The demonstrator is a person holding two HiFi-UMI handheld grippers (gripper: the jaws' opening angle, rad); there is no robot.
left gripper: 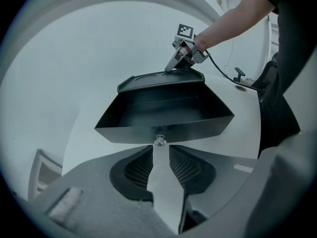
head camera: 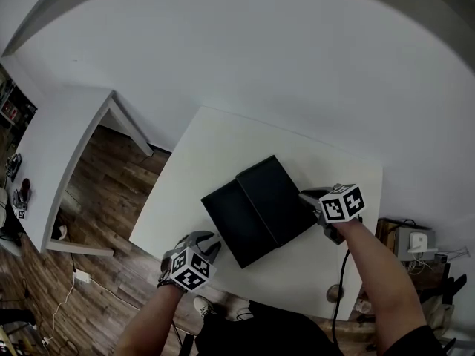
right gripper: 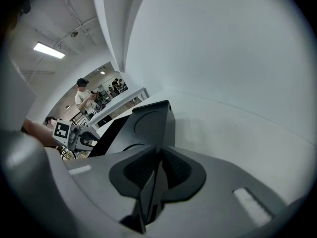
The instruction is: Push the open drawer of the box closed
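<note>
Open drawer point(head camera: 236, 225), frame centre, projects toward lower left from the box point(head camera: 278, 195). Left gripper point(head camera: 202, 242), nearer, fingers spread and empty, faces its knob point(left gripper: 159, 141); right gripper point(head camera: 307, 197) fingers pinch the box's right edge.

Support: white rectangular table point(head camera: 223, 143), plain matte top.
On it: matte black rectangular box point(head camera: 280, 191), set mid-table, nearer the right edge.
Drawer: open black drawer point(head camera: 236, 225), extends toward the table's near left edge.
Also: small round dark item point(head camera: 335, 294) by the front edge; kind unclear.
</note>
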